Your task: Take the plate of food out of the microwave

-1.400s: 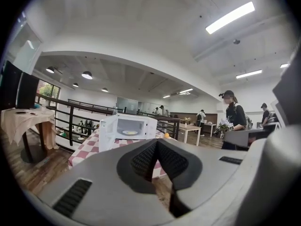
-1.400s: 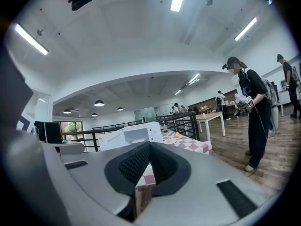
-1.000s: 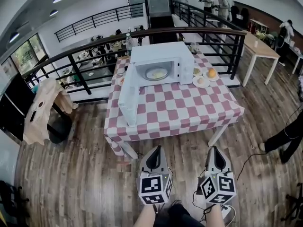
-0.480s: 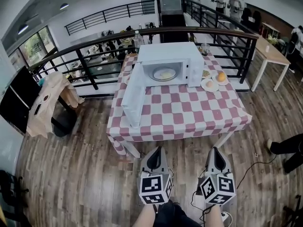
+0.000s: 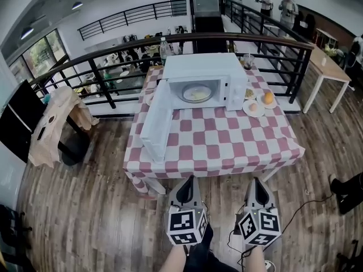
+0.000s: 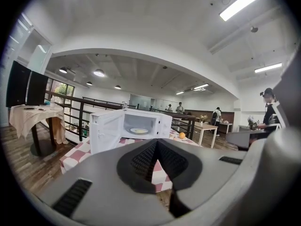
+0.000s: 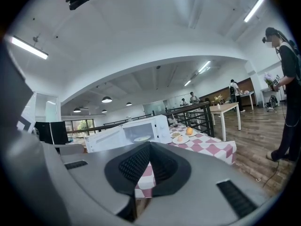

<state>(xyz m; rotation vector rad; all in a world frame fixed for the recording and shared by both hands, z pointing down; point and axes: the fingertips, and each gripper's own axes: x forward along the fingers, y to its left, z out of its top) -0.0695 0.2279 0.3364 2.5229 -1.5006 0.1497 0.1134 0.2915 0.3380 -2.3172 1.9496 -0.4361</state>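
Note:
A white microwave point(image 5: 207, 75) stands at the far side of a red-and-white checked table point(image 5: 221, 143), its door point(image 5: 156, 120) swung wide open to the left. Inside it lies a plate of pale food point(image 5: 197, 93), also seen in the left gripper view as the plate point(image 6: 139, 131) and in the right gripper view as the plate point(image 7: 141, 138). My left gripper point(image 5: 186, 192) and right gripper point(image 5: 257, 194) hang side by side over the wooden floor, short of the table's near edge. Both are shut with nothing between their jaws.
Two small plates with food, one holding an orange point(image 5: 267, 98), sit right of the microwave. A black railing point(image 5: 102, 84) runs behind the table. A draped round table point(image 5: 57, 123) stands at the left, a wooden table point(image 5: 326, 67) at the right. People stand in the background.
The table and microwave have come closer and shifted slightly right in the head view as I walked toward them. Both grippers have kept their place in that view and stayed shut.

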